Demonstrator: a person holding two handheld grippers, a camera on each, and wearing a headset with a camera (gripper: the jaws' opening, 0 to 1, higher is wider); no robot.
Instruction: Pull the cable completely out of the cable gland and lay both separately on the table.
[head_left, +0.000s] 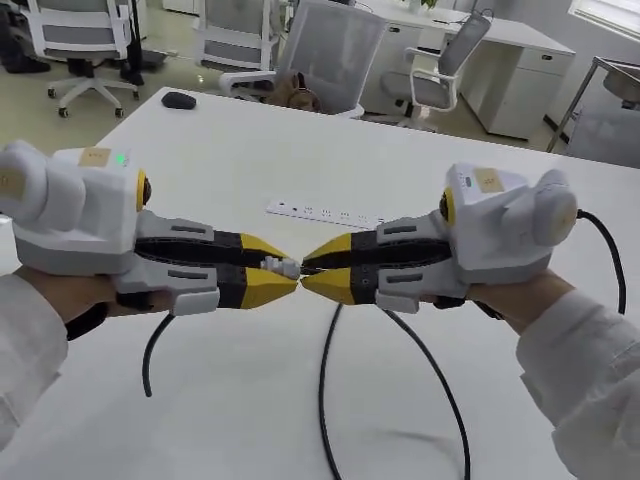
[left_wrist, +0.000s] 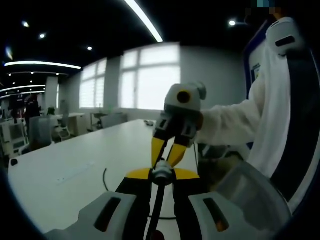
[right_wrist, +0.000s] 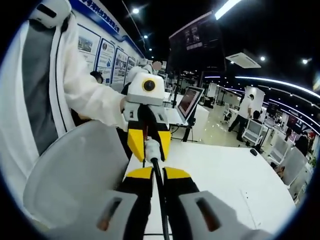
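Note:
Both grippers meet tip to tip above the white table (head_left: 300, 150). On the left, my left gripper (head_left: 281, 275) is shut on the small white cable gland (head_left: 285, 267). From the right, my right gripper (head_left: 315, 274) is shut on the black cable (head_left: 324, 380), just beside the gland. In the left gripper view the gland (left_wrist: 162, 173) sits between my yellow tips, and the cable (left_wrist: 156, 207) runs back between the jaws. The right gripper view has the gland (right_wrist: 151, 148) just past my tips and the cable (right_wrist: 159, 192) between my jaws. A loose cable end (head_left: 152, 352) hangs under the left gripper.
A white power strip (head_left: 325, 213) lies on the table behind the grippers and a black mouse (head_left: 179, 100) rests near the far left edge. Office chairs (head_left: 330, 55) stand beyond the table. A second black lead (head_left: 435, 385) curves across the table at the lower right.

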